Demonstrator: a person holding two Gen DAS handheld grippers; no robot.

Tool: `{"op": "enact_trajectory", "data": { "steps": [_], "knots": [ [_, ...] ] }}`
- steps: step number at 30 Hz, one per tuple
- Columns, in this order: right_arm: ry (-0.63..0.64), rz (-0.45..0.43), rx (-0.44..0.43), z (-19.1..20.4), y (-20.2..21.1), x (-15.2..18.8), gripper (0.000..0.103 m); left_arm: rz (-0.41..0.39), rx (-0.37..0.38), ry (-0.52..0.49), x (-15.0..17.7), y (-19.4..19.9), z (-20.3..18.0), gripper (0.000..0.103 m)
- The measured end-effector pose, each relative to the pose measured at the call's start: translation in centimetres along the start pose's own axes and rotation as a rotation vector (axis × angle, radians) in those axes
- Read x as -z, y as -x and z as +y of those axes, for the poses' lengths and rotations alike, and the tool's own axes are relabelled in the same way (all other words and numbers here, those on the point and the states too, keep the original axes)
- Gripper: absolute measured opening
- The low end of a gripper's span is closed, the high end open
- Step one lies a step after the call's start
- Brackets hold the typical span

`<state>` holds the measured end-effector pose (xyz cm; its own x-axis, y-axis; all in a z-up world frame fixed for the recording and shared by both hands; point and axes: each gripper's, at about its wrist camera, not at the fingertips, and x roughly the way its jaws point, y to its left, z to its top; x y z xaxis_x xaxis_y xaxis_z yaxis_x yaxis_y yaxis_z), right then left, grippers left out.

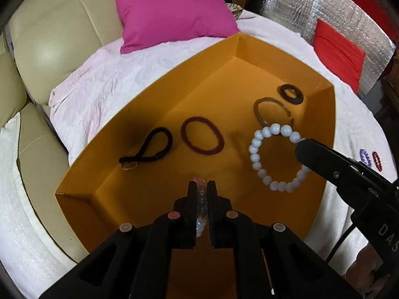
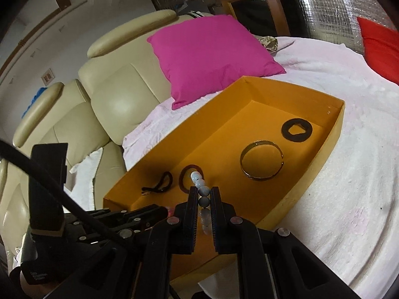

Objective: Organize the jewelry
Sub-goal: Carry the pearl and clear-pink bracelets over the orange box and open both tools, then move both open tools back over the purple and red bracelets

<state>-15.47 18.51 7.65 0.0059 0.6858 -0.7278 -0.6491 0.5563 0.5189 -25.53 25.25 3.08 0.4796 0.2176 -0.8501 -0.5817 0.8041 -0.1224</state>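
Observation:
An open orange box (image 1: 154,92) (image 2: 311,177) lies on a pale cloth. On its floor are a black hair tie (image 1: 149,147) (image 2: 159,183), a maroon hair tie (image 1: 202,135) (image 2: 183,174), a gold bangle (image 1: 270,111) (image 2: 261,160) and a dark flat ring (image 1: 290,94) (image 2: 296,130). My left gripper (image 1: 202,186) (image 2: 162,210) is shut on a clear beaded bracelet (image 1: 201,199) low over the box's near end. My right gripper (image 1: 300,147) (image 2: 203,190) reaches in from the right, shut on a white beaded bracelet (image 1: 259,169) (image 2: 197,177) that hangs above the box floor.
A purple bracelet (image 1: 364,156) and a red bracelet (image 1: 377,160) lie on the pale cloth (image 1: 104,82) to the right of the box. A magenta cushion (image 1: 169,7) (image 2: 212,57) sits behind the box, a red cushion (image 1: 339,52) at the far right, and cream sofa backs (image 1: 54,37) on the left.

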Motion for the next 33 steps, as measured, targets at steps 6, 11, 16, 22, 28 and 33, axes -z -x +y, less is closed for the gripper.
{"op": "enact_trajectory", "data": {
  "steps": [6,11,16,22,28,33],
  "knots": [
    [-0.038,0.02,0.049,-1.1,-0.5,-0.1,0.011,0.022,-0.021,0.005,0.2,-0.4,-0.1,0.008],
    [-0.052,-0.023,0.057,-1.9,1.0,-0.3,0.011,0.018,-0.043,0.009,-0.2,0.0,-0.4,0.045],
    [-0.109,-0.092,0.073,-4.1,3.7,-0.7,0.011,-0.033,-0.075,-0.023,-0.9,1.6,-2.1,0.058],
    [-0.202,-0.135,0.112,-8.1,6.8,-1.0,0.019,-0.097,-0.101,-0.065,-1.8,3.8,-5.3,0.062],
    [-0.292,-0.148,0.19,-13.2,10.5,-0.1,0.022,-0.174,-0.114,-0.147,-2.2,6.1,-10.5,0.075],
    [-0.393,-0.168,0.274,-18.1,14.4,1.1,0.022,-0.191,-0.106,-0.26,-2.4,6.7,-16.2,0.075]
  ]
}}
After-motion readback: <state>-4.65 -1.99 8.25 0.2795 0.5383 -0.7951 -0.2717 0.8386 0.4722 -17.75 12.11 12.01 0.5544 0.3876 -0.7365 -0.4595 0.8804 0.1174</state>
